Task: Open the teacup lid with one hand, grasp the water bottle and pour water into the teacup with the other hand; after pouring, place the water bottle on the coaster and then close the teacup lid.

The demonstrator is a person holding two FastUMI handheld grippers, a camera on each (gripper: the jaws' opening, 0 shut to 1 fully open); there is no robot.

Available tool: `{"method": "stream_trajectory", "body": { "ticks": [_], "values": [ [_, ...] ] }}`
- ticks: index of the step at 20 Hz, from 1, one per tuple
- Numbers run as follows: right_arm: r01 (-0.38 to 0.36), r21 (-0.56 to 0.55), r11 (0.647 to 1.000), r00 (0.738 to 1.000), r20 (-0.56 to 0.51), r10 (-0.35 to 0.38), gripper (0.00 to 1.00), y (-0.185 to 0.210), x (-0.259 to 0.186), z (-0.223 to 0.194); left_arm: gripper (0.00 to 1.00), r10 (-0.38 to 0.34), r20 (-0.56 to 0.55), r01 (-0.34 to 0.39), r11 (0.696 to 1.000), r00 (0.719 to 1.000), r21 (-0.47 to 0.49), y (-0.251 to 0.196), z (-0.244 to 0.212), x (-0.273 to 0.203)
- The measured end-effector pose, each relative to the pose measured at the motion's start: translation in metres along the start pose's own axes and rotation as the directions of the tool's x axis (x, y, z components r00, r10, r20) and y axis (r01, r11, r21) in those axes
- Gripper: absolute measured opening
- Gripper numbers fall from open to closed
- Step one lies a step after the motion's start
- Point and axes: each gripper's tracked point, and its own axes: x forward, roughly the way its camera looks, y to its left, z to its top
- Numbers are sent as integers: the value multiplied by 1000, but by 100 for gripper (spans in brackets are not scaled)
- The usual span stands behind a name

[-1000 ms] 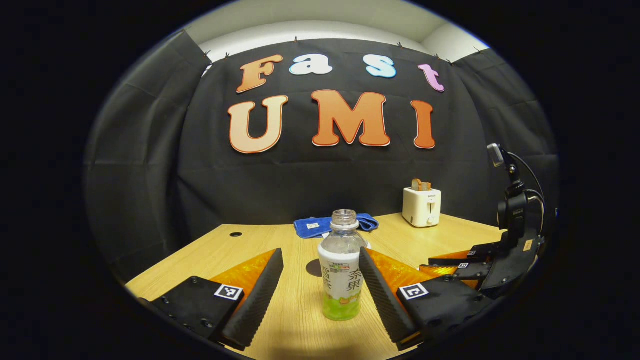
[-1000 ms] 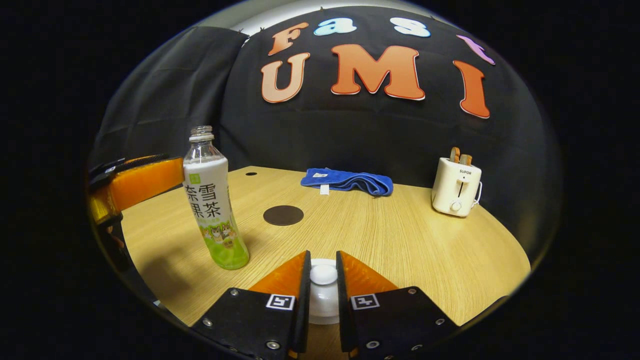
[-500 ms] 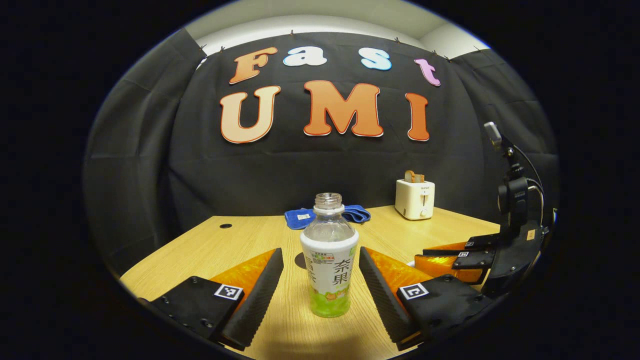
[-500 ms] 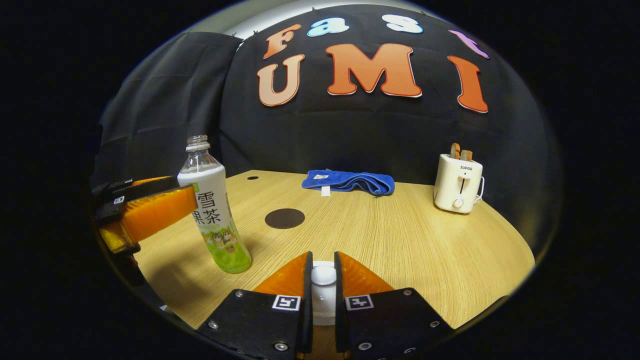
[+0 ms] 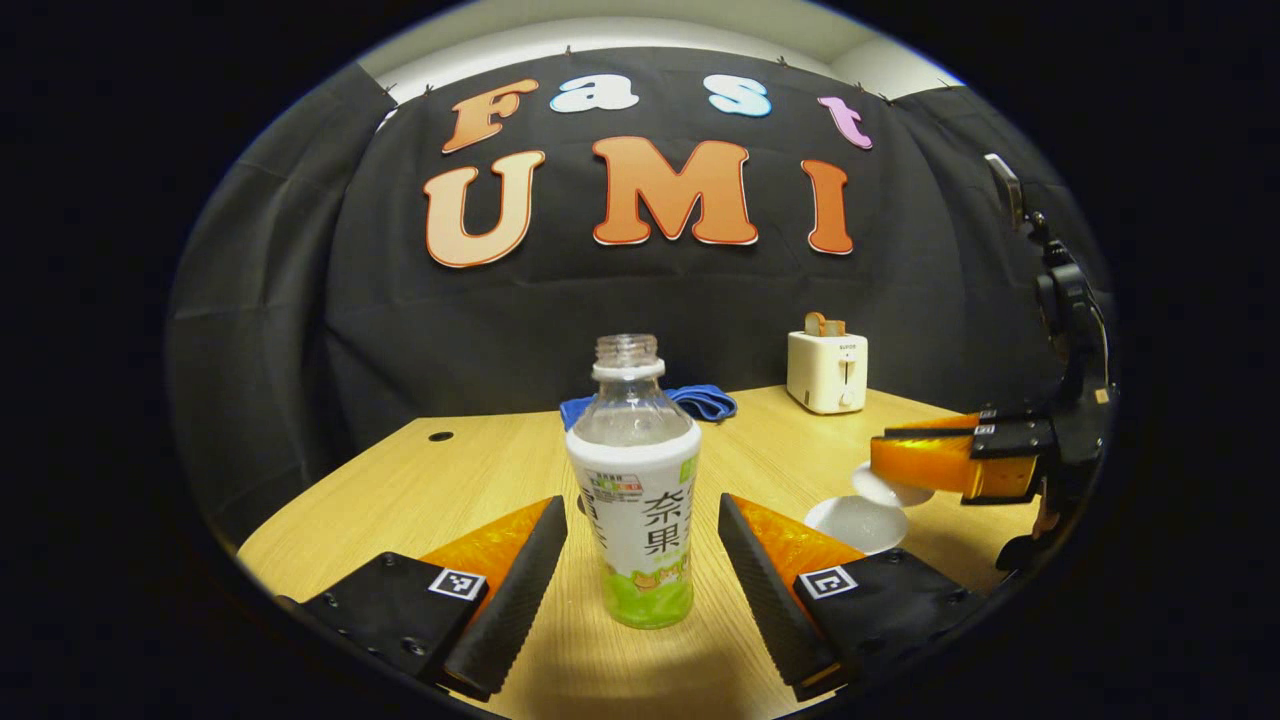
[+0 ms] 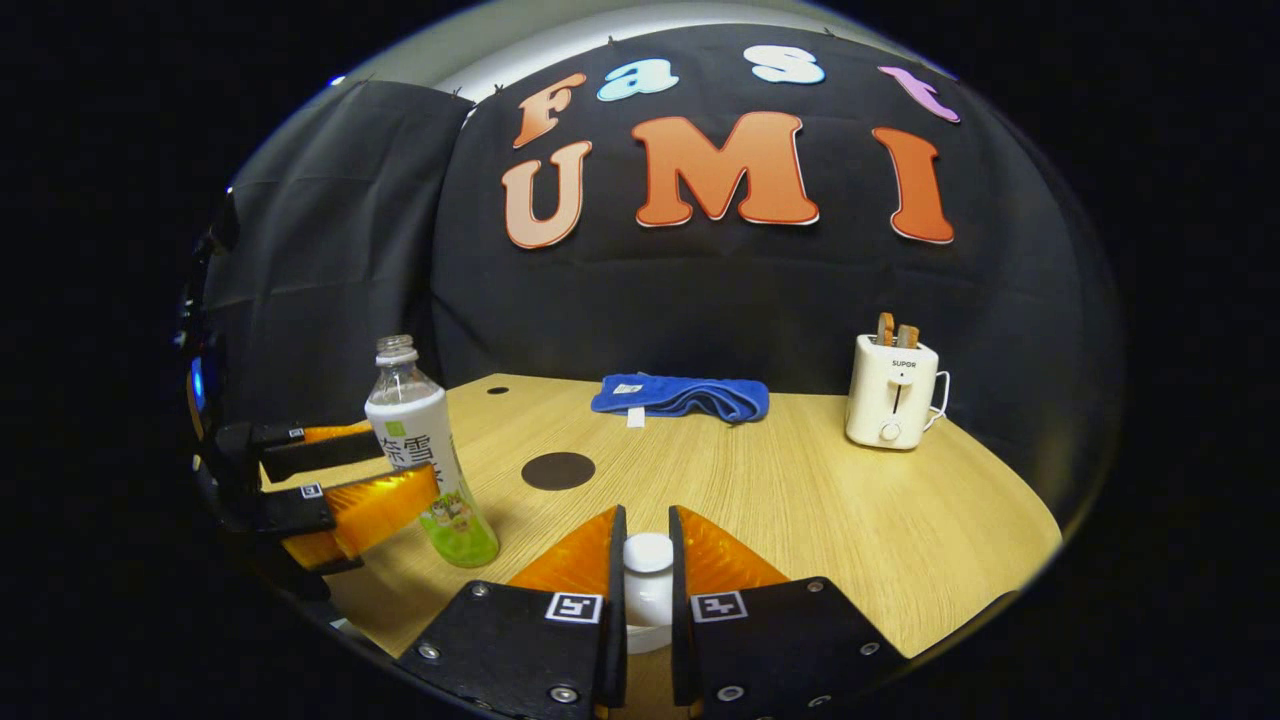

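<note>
- We see the teacup lid [image 6: 648, 556] pinched by its knob between the two fingers of the right gripper [image 6: 648, 580], jaws clenched on it.
- In the left gripper view the same lid [image 5: 888, 487] hangs raised above the teacup [image 5: 858, 522], clear of the rim, with the right gripper [image 5: 925, 462] reaching in level from the side.
- The water bottle [image 5: 637, 490] stands upright and uncapped on the table [image 5: 480, 480], a little green liquid at its bottom.
- The left gripper [image 5: 640, 560] points forward, low over the table, with its jaws spread wide; the bottle stands between the fingers [image 5: 520, 575], and we see a gap on each side.
- In the right gripper view the left gripper [image 6: 385, 480] brackets the bottle [image 6: 425, 455] at label height.
- The dark round coaster [image 6: 558, 470] lies bare on the table, near the bottle and farther back.
- At the back lie a folded blue towel [image 6: 682, 396] and a white toaster [image 6: 890, 390] holding toast, well apart.
</note>
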Motion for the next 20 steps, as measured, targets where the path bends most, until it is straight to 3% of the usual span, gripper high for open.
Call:
{"method": "stream_trajectory", "body": {
  "ticks": [5,12,17,20],
  "values": [
    [25,-11,1000,1000,16,-24,18,-10,-7,7,98,0,-62,-4,998,998,-64,6,-25,13],
    [48,30,998,999,2,-48,18,-22,-7,0,74,-5,-98,-4,995,995,-96,9,-45,23],
    [55,34,998,998,12,-55,18,-29,-10,3,69,13,-107,-26,993,994,-117,16,-43,27],
    [63,44,997,998,15,-63,18,-34,-13,5,67,42,-108,-50,996,993,-73,22,-39,27]
  ]
}}
